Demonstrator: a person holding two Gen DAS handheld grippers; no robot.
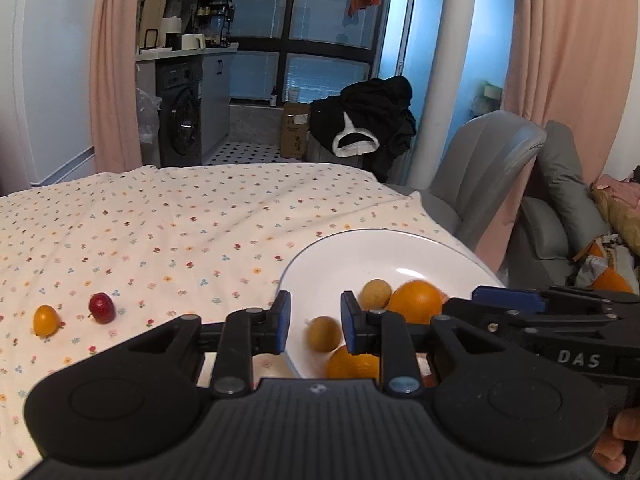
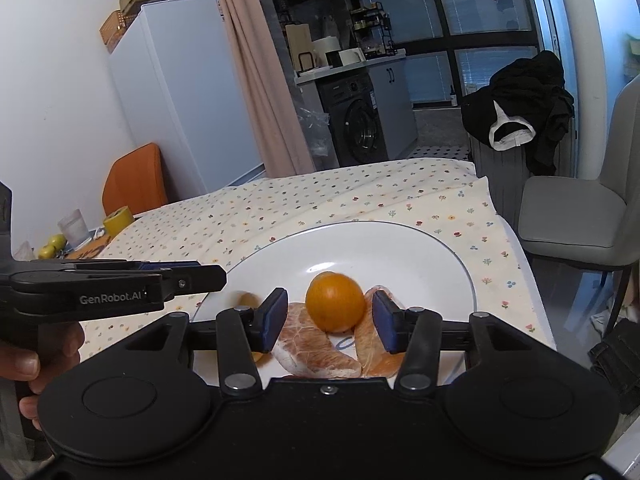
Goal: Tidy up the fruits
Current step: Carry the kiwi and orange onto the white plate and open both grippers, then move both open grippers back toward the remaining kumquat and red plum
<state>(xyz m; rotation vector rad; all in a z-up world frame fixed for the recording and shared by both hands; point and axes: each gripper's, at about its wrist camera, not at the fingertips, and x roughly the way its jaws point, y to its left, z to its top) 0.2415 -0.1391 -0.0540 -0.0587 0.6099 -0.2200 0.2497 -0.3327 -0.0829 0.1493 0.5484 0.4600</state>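
1. Left gripper [image 1: 315, 326]: jaws open a moderate gap, holding nothing, hovering over the near-left rim of the white plate [image 1: 340, 248].
2. A small brownish round fruit [image 1: 324, 333] sits in line with my left gap, inside the plate; I can't tell if the pads touch it.
3. Right gripper [image 2: 330, 320]: jaws wide, empty, an orange [image 2: 335, 301] between and just beyond them, resting on peeled citrus segments [image 2: 316, 346].
4. Still on the floral tablecloth [image 1: 160, 220], well left of the plate: a kumquat [image 1: 46, 320] and a strawberry [image 1: 102, 308].
5. Handling guess: strawberry is soft, so pinch lightly at the sides. Kumquat is light, smooth, may roll; grip across the middle.
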